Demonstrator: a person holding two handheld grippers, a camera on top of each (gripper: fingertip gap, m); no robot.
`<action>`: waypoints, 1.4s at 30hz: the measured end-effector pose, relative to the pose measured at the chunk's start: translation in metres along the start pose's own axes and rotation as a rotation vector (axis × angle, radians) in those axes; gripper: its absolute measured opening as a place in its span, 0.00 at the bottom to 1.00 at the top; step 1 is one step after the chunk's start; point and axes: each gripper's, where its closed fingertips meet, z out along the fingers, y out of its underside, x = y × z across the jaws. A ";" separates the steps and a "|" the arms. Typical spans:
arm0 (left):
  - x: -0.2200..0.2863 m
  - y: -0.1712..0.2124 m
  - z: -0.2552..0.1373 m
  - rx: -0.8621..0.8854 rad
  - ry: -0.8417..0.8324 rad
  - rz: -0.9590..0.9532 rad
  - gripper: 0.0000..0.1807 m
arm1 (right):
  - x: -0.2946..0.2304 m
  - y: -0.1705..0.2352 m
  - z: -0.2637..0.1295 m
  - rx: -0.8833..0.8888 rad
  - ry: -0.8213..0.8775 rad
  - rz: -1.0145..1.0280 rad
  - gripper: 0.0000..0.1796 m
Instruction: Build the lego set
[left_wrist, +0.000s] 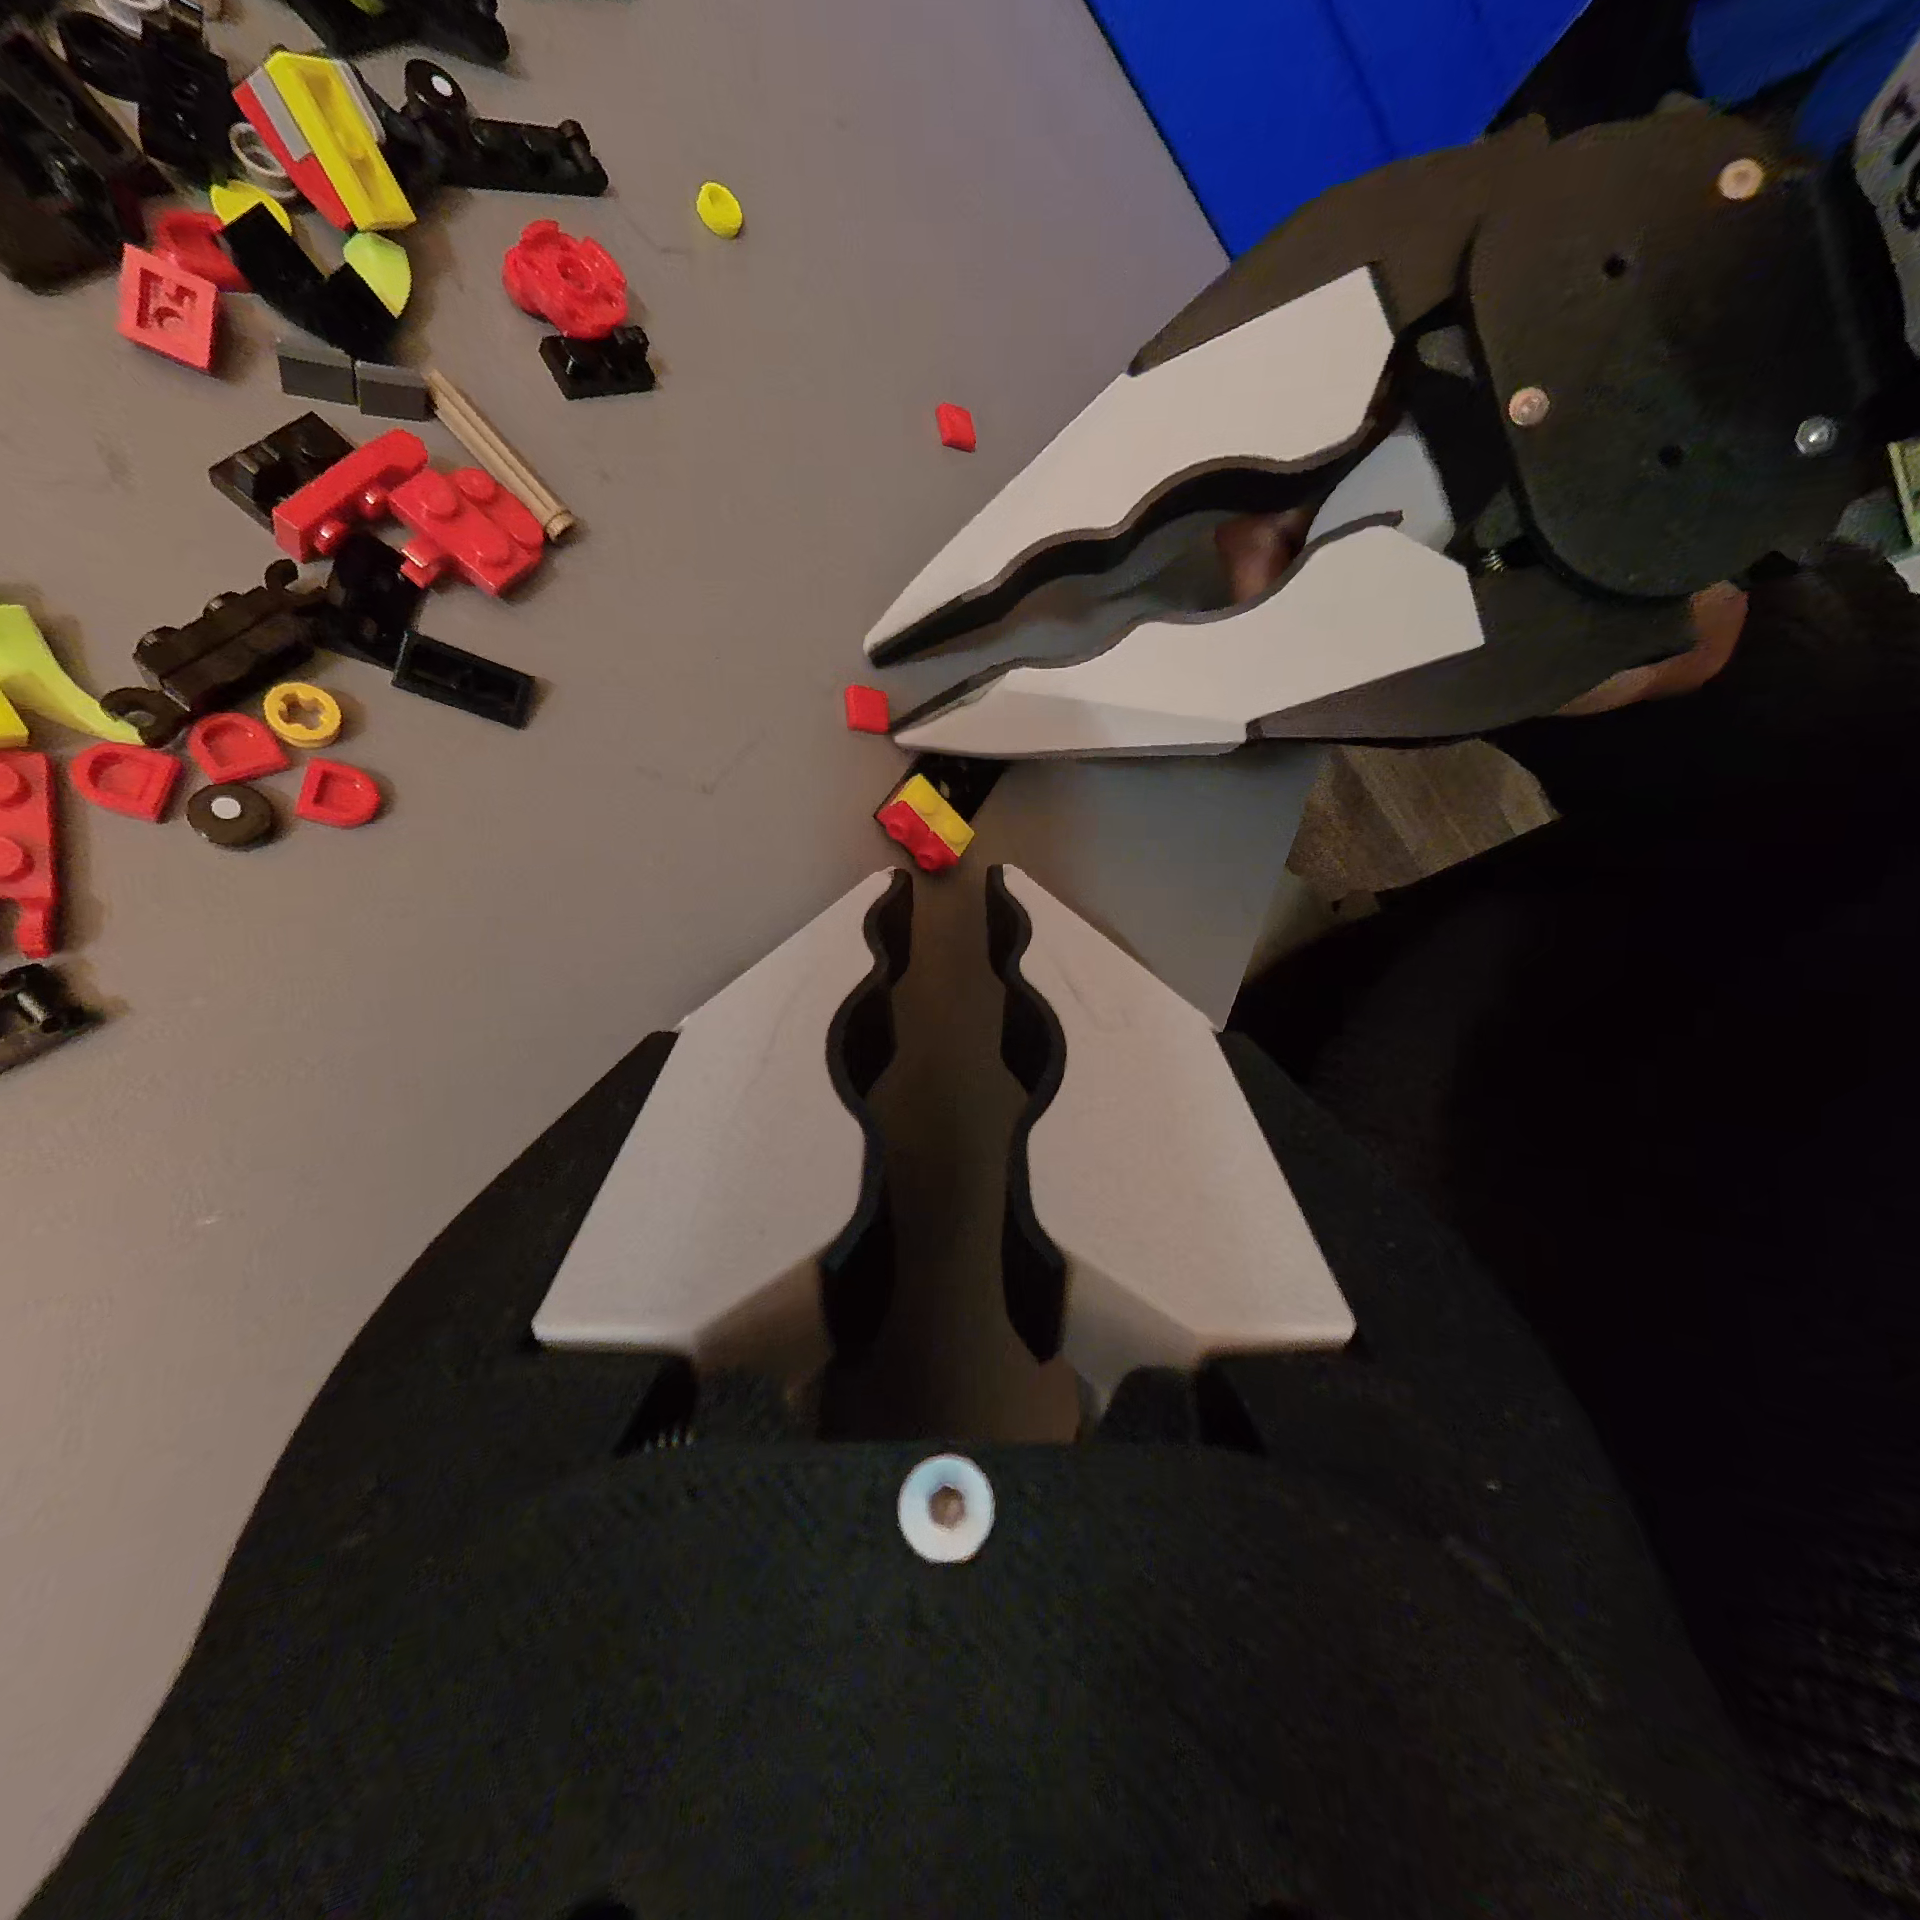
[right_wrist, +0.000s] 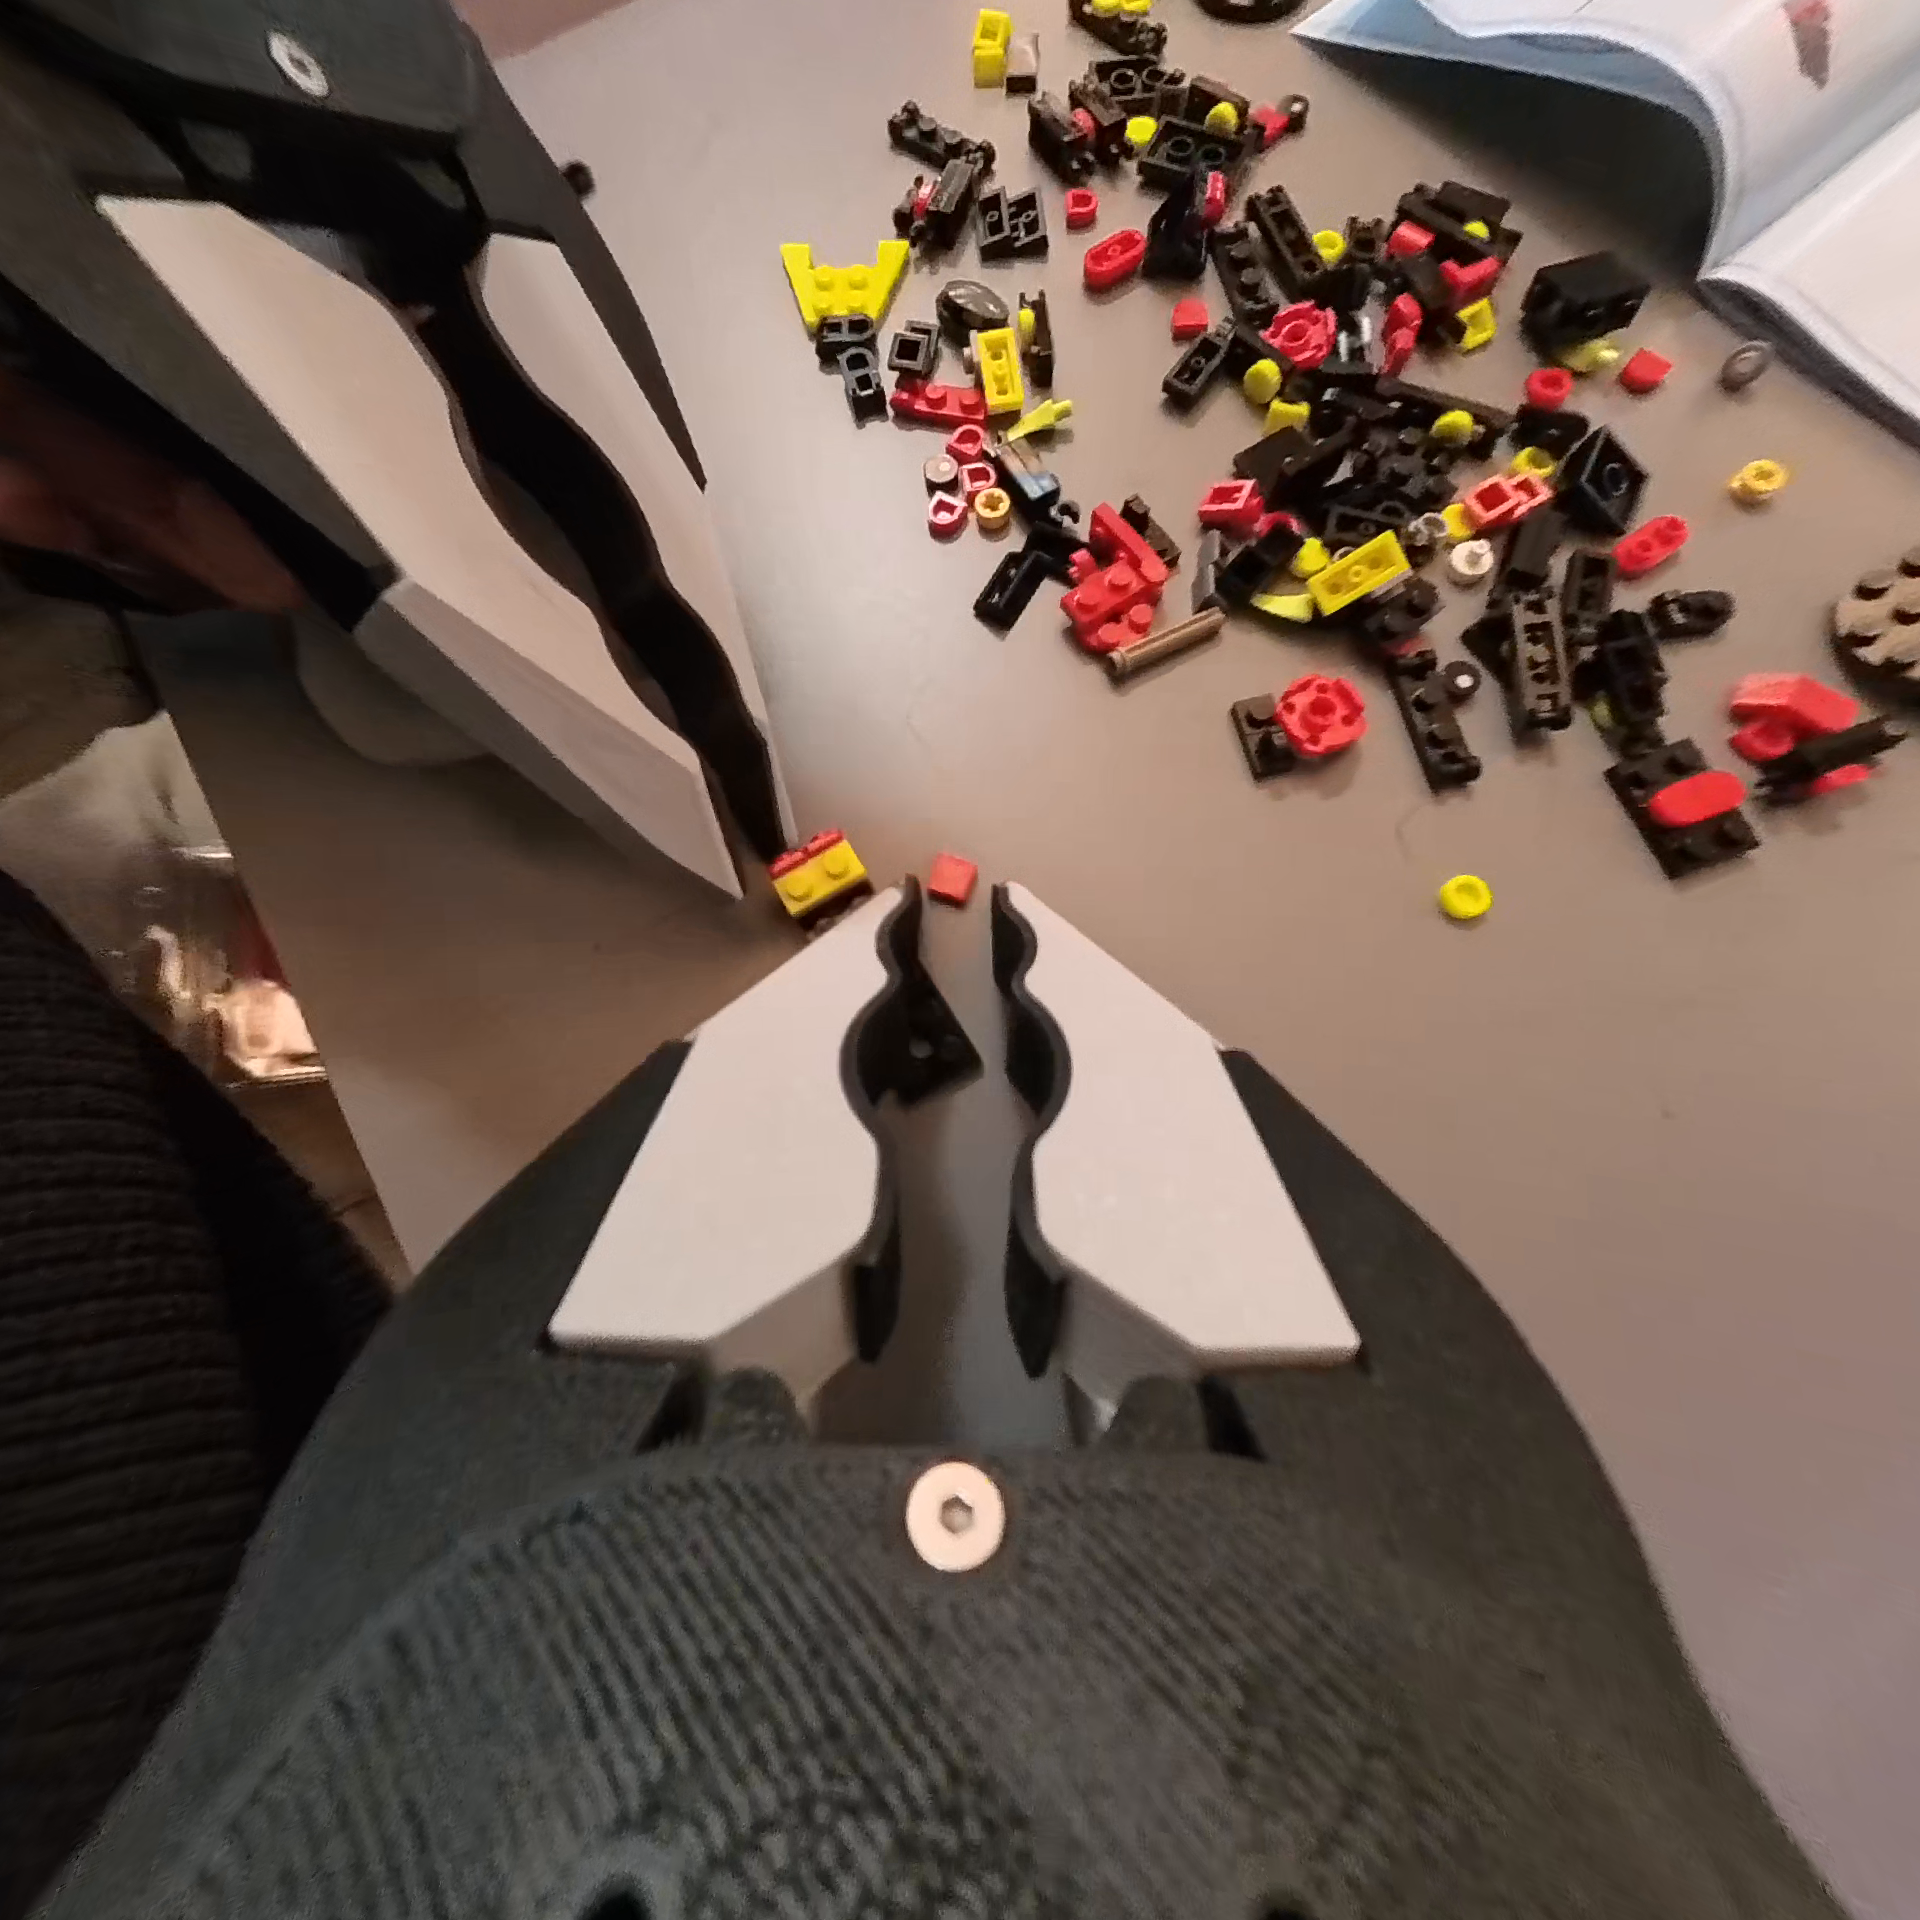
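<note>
A small red, yellow and black brick assembly (left_wrist: 925, 821) sits on the grey table (left_wrist: 727, 1039) near its edge. It also shows in the right wrist view (right_wrist: 821, 871). My left gripper (left_wrist: 948, 878) is open, its tips just short of the assembly. My right gripper (right_wrist: 956, 891) is open, with a small red tile (right_wrist: 951, 876) lying just ahead of its tips. The tile (left_wrist: 865, 709) and the right gripper (left_wrist: 890, 691) also show in the left wrist view. A small black piece (right_wrist: 925, 1049) shows between the right fingers; I cannot tell if it is held.
A heap of loose black, red and yellow pieces (right_wrist: 1351, 468) spreads over the table beyond the grippers. An open instruction booklet (right_wrist: 1714, 135) lies at the far right. A yellow round piece (right_wrist: 1465, 896) and another red tile (left_wrist: 955, 426) lie apart. The tips of both grippers are at nearly the same place.
</note>
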 end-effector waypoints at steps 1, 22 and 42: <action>0.000 0.000 0.000 0.002 0.001 -0.001 0.07 | -0.001 0.000 0.000 0.003 -0.018 0.017 0.07; -0.002 -0.002 -0.001 0.009 0.018 0.025 0.05 | -0.014 -0.002 -0.017 0.011 -0.145 -0.211 0.03; -0.004 -0.011 0.007 0.012 0.016 0.103 0.08 | -0.015 0.003 -0.010 -0.064 -0.312 -0.321 0.03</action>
